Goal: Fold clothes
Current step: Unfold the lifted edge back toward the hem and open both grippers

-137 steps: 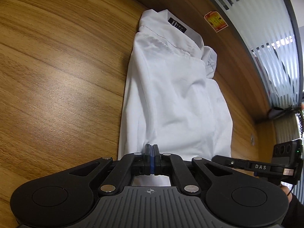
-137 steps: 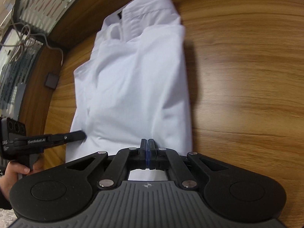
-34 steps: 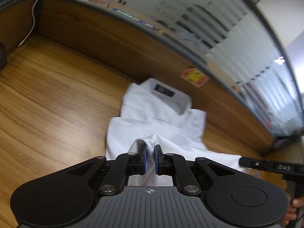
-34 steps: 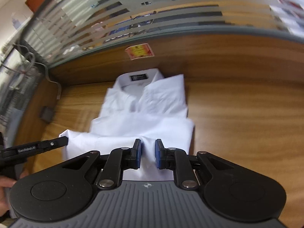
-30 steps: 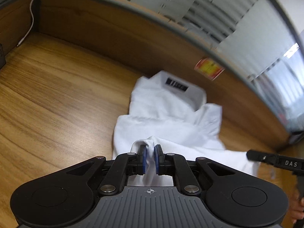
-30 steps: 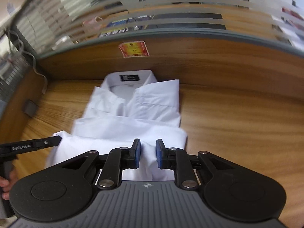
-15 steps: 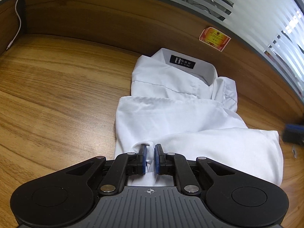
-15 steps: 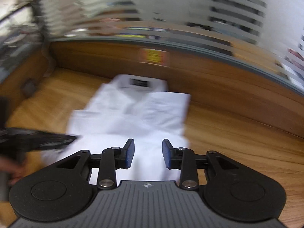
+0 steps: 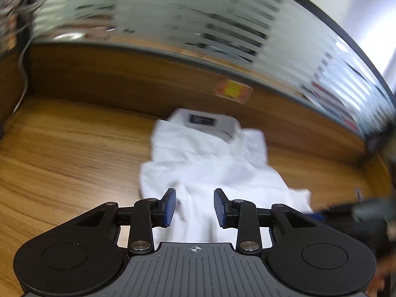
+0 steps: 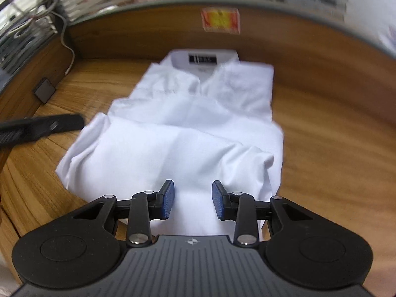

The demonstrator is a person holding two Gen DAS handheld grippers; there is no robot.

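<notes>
A white collared shirt [image 9: 210, 165] [image 10: 188, 128] lies on the wooden table, its lower half doubled back over the upper half and its collar with a dark label toward the far wall. My left gripper [image 9: 194, 206] hovers over the near folded edge. Its jaws are opening, and the blue pads stand apart and clear of the cloth. My right gripper [image 10: 192, 199] is open above the same folded edge, gripping nothing. The left gripper's black finger [image 10: 59, 122] shows at the left of the right wrist view. The left wrist view is blurred by motion.
A wooden back wall [image 10: 284, 47] with a red and yellow sticker [image 10: 220, 21] rises just behind the collar, with striped glass above. A white cable [image 10: 68, 49] and a small dark box [image 10: 44, 90] sit at the left corner. Bare tabletop [image 9: 69, 153] lies left of the shirt.
The shirt's bottom half was carried up and laid over the top half. Both grippers then let go of the hem: the right opened first, the left just now while drawing back and rolling.
</notes>
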